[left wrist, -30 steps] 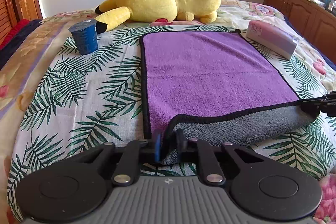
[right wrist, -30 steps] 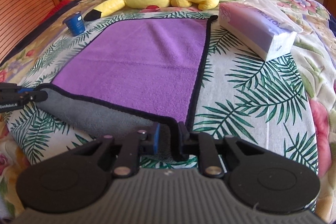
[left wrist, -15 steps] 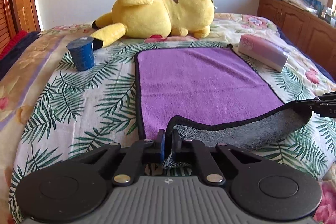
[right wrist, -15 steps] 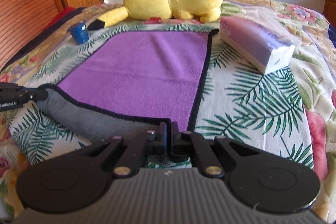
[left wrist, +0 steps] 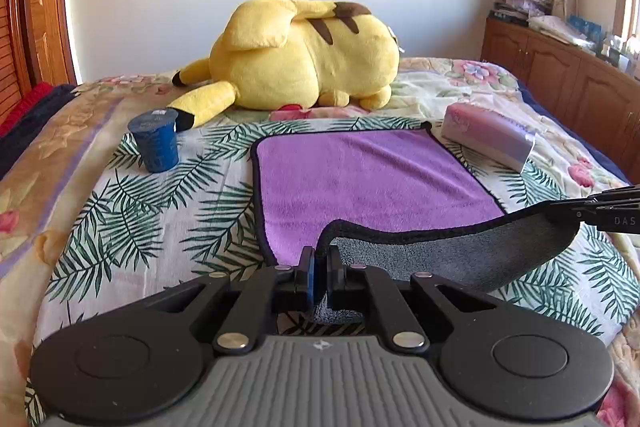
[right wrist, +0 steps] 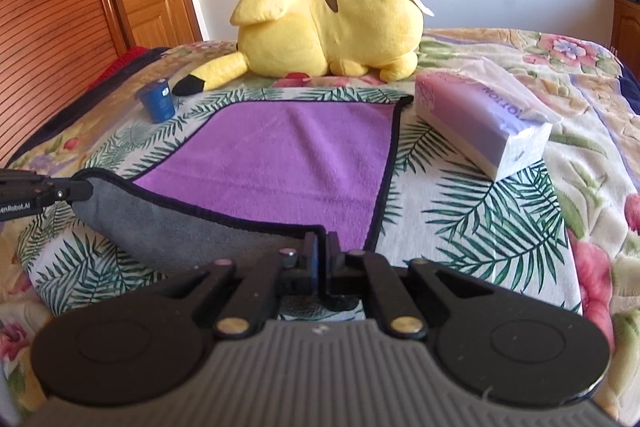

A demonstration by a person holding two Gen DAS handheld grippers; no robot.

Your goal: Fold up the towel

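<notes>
right gripper (right wrist: 321,247) is pinching the purple towel (right wrist: 280,163) corner, grey underside showing. left gripper (right wrist: 86,188) grips the other corner. tissue pack (right wrist: 480,119) sits beside it.

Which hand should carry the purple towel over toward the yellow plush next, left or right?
Neither alone. The left gripper and right gripper each pinch a near corner of the towel, lifted with its grey side showing. Probably both should carry it together.

White lettering "DAS" marks the right gripper (left wrist: 600,213); "enRobot.AI" (first letters cut off) marks the left gripper (right wrist: 24,193), left of the towel (right wrist: 280,155).
</notes>
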